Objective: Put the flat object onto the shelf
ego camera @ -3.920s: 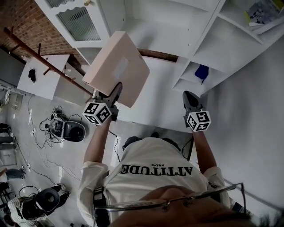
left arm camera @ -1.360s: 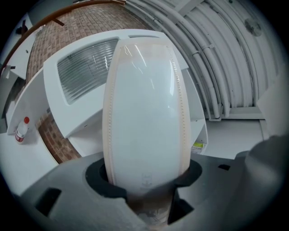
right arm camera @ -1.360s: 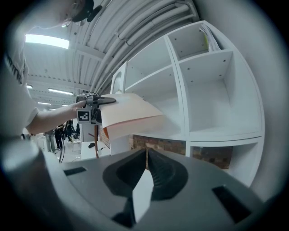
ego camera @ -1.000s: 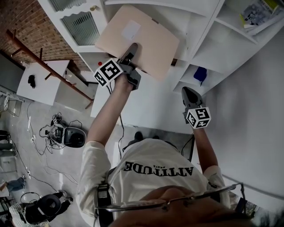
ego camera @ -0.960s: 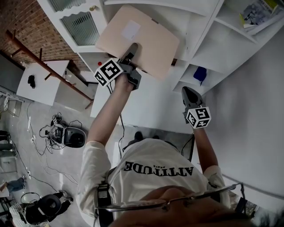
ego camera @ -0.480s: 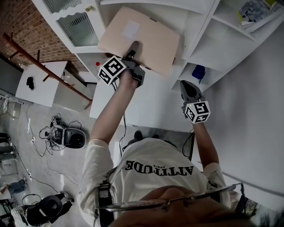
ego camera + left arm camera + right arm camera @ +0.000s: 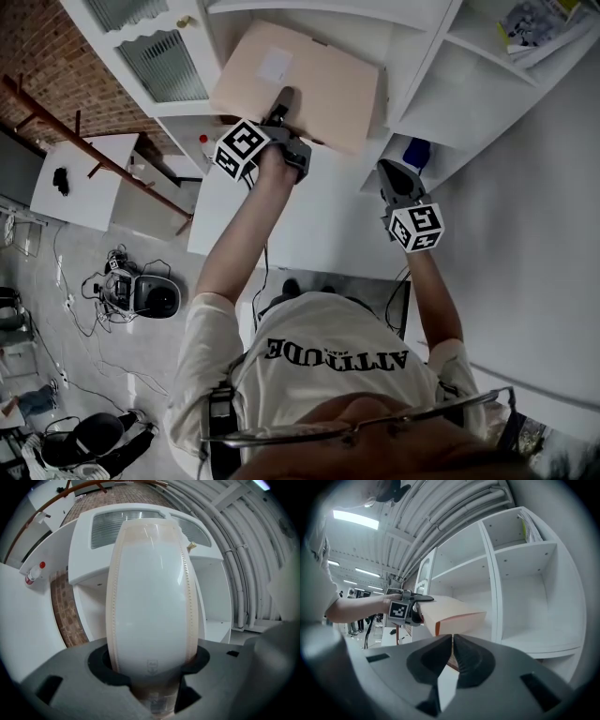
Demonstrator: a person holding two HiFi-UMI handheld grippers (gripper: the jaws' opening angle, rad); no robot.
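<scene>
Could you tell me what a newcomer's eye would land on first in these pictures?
The flat beige box stands out first, clamped by its near edge in the left gripper and held up at the opening of the white shelf unit. Next comes the right gripper, further right in the head view, with its jaws together and nothing between them.
</scene>
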